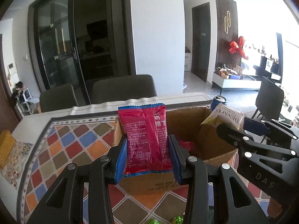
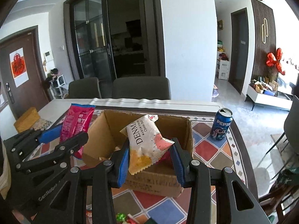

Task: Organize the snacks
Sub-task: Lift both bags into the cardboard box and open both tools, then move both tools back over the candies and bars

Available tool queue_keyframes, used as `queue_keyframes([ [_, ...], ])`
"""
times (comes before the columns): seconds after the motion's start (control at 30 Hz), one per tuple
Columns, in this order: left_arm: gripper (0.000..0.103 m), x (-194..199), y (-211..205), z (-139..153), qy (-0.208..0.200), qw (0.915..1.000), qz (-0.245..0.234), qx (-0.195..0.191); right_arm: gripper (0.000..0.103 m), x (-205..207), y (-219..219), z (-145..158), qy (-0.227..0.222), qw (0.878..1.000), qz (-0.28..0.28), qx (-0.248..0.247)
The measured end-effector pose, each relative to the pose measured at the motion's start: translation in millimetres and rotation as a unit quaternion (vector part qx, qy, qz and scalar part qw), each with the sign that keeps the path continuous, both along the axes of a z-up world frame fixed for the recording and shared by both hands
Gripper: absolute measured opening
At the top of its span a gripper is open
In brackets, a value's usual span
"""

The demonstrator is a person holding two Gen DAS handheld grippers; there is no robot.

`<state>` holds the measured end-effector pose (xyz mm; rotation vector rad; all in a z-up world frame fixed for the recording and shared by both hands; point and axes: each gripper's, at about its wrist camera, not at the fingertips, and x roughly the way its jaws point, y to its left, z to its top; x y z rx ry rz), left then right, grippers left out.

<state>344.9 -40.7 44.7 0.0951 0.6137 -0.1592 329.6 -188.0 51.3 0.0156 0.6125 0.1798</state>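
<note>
My left gripper [image 1: 147, 158] is shut on a red snack packet [image 1: 145, 140] with blue edges and holds it upright above the near left wall of an open cardboard box [image 1: 186, 123]. My right gripper [image 2: 150, 161] is shut on a white Denmas cheese ball packet [image 2: 147, 141] and holds it tilted over the same box [image 2: 112, 130]. The right gripper shows at the right of the left wrist view [image 1: 231, 127]. The left gripper with the red packet [image 2: 76, 123] shows at the left of the right wrist view. Something red [image 1: 186, 145] lies inside the box.
The box stands on a table with a colourful diamond-pattern cloth [image 1: 74, 145]. An open Pepsi can [image 2: 221, 124] stands to the right of the box. Small wrapped candies [image 2: 121, 217] lie at the near edge. A yellow box [image 2: 26, 121] sits far left. Two chairs [image 2: 142, 89] stand behind the table.
</note>
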Motion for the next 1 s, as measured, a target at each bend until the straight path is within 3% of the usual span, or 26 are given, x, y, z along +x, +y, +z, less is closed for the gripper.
queue_keyframes([
  [0.3, 0.042, 46, 4, -13, 0.051, 0.9984, -0.005, -0.024, 0.042, 35, 7, -11, 0.032, 0.999, -0.008, -0.027],
  [0.4, 0.052, 48, 4, -13, 0.054, 0.9985, 0.011, -0.005, 0.046, 44, 7, -15, 0.041, 0.999, -0.015, -0.028],
  [0.47, 0.059, 43, 7, -11, 0.045, 0.9988, 0.019, -0.001, 0.054, 45, 5, -17, 0.046, 0.998, -0.026, -0.026],
  [1.0, 0.068, -34, 22, 0, 0.023, 0.9993, 0.022, 0.019, 0.054, -15, 6, -10, 0.023, 0.999, -0.015, -0.019],
])
